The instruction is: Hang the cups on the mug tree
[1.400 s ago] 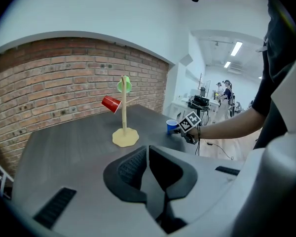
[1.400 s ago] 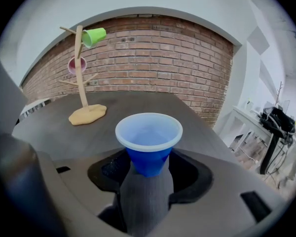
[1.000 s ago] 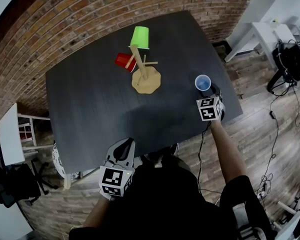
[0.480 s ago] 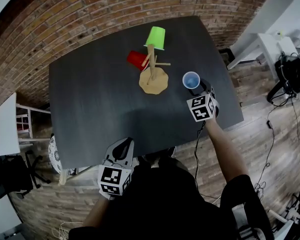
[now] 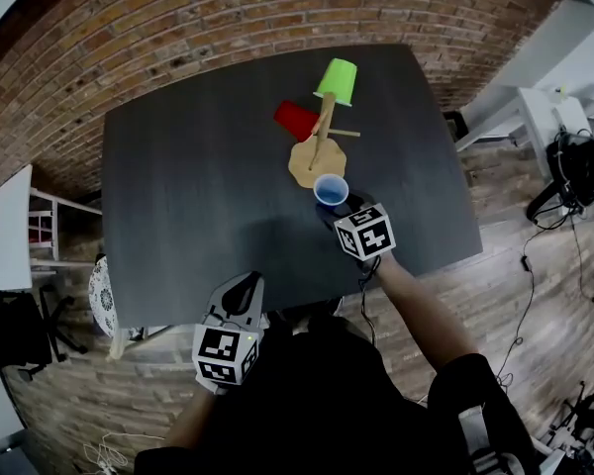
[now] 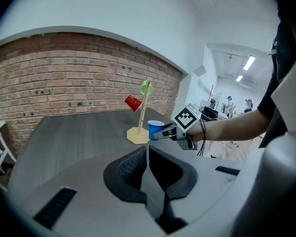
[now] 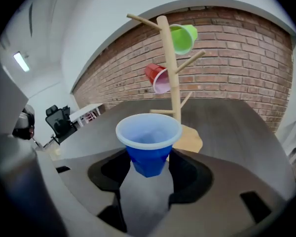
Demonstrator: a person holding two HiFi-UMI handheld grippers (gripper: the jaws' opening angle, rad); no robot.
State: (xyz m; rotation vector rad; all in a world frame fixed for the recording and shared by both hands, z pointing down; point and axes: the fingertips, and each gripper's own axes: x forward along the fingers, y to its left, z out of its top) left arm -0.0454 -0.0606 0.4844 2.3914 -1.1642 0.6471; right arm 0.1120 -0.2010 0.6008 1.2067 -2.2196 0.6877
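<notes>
Cups, three: blue cup point(image 7: 148, 147) clamped upright in right gripper point(image 7: 148, 168); green cup point(image 7: 182, 37), red cup point(image 7: 157, 78) on one tree point(image 7: 173, 93); left gripper point(image 6: 147, 151) closed.

My right gripper point(image 5: 343, 207) holds a blue cup point(image 5: 331, 190) upright, just beside the base of the mug tree point(image 5: 322, 137) on the dark bench point(image 5: 198, 186). A green cup point(image 5: 338, 80) and a red cup point(image 5: 296, 120) hang on it. My left gripper point(image 5: 241, 290) sits at the bench's near edge.

The mug tree point(image 5: 322, 139) is set on the tabletop point(image 5: 198, 196), far half. An upper cup point(image 5: 338, 80) is hung at its top, a lower cup point(image 5: 295, 120) on its left. A third cup point(image 5: 331, 190) is held in the right tongs point(image 5: 339, 204), just before the base. The left tongs point(image 5: 242, 287) are found at the near edge, well apart.
</notes>
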